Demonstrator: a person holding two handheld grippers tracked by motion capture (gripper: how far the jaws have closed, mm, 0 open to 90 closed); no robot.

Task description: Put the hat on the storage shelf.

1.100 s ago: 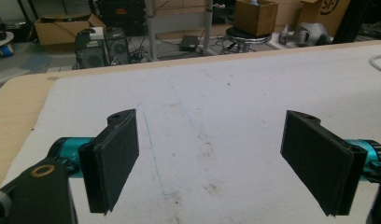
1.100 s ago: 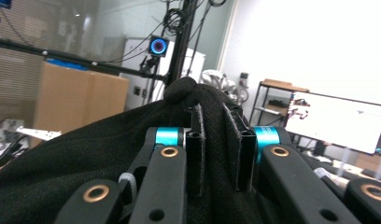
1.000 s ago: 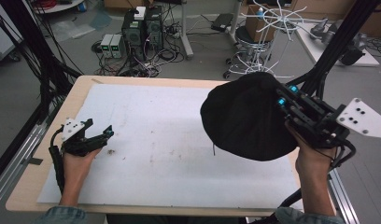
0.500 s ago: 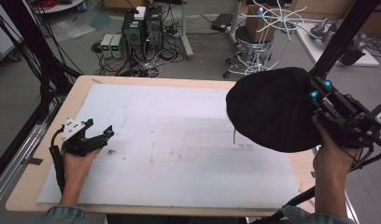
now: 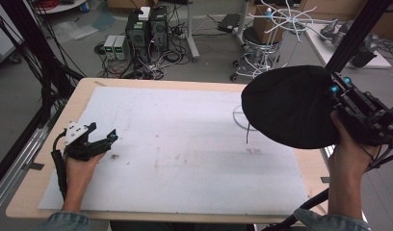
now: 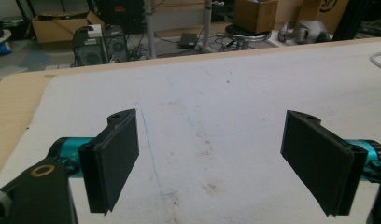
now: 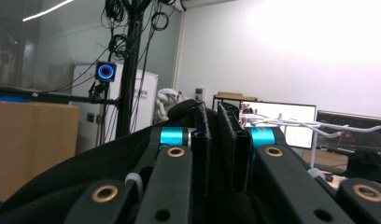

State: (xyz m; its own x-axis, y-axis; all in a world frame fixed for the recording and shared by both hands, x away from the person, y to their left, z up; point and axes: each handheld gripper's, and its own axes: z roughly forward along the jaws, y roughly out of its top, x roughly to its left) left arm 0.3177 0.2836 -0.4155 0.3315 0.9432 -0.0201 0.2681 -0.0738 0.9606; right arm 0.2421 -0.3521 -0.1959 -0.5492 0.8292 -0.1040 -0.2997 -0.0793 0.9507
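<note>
High view: the right gripper (image 5: 335,91), at the right edge of the frame, holds a black cloth (image 5: 286,108) clear of the table (image 5: 137,84). The cloth hangs as a dark rounded mass at the upper right, over the table's right end. A white hoop (image 5: 239,118) lies on the white mat (image 5: 185,144) just left of the cloth and is partly hidden by it. The left gripper (image 5: 105,140) rests at the lower left on the mat, well apart from the cloth.

Left gripper view: the left jaws stand wide apart, with nothing but bare, stained mat between them. A bit of the hoop shows at the right edge of the frame.

Right gripper view: the right jaws are pressed nearly together at centre frame, with a fold of cloth (image 7: 212,126) pinched between the pads. More cloth drapes at the lower left.

Judging by this, the step is carrying the cloth. Only a small fold is caught, so the grip should stay firm and the carry smooth, without jerks. The hanging edge looks low enough to catch the hoop, so it would be safer to lift a little more before crossing it. The idle left gripper is ready to take a free edge if the cloth needs spreading.
</note>
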